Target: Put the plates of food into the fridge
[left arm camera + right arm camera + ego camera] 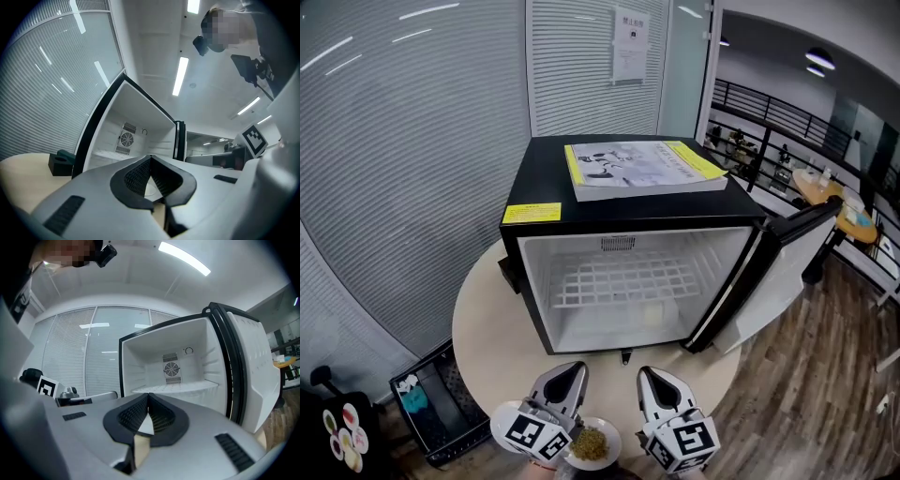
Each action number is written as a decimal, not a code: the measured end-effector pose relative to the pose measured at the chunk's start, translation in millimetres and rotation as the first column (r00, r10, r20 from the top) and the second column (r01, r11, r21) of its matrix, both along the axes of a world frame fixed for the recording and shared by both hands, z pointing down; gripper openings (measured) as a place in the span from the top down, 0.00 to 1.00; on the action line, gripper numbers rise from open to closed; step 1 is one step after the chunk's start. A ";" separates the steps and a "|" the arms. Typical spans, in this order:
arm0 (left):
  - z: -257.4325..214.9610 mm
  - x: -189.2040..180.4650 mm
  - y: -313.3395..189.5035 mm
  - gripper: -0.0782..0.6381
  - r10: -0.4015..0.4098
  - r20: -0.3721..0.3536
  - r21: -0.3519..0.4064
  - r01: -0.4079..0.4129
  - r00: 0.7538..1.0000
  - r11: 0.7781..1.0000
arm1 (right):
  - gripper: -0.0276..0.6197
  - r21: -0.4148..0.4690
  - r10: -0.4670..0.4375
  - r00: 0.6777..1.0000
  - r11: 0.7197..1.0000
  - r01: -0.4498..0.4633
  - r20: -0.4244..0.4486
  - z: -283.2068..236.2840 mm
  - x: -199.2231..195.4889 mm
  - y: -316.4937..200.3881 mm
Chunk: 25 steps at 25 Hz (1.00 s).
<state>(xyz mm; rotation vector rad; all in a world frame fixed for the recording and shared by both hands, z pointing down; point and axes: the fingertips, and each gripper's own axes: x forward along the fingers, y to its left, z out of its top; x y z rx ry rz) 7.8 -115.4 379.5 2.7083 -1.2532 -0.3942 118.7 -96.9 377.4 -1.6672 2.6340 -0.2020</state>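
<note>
We have both pairs of jaws closed tip to tip with nothing pinched between them, the left gripper (570,372) and the right gripper (652,377) pointing at the open fridge (546,178). The plate of food (591,443) lies behind their tips, on our side, low between the two gripper bodies and seemingly at the near edge of the table (483,309). The left gripper is nearer, overlapping its rim, so we judge the plate needs grasping before it goes forward to the shelf (623,281).
</note>
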 end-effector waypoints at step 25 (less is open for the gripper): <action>-6.1 -11.3 18.1 0.88 0.012 0.010 0.012 -0.012 1.000 1.000 | 0.95 0.013 0.021 1.000 1.000 -0.021 -0.014 -8.2 -12.2 12.2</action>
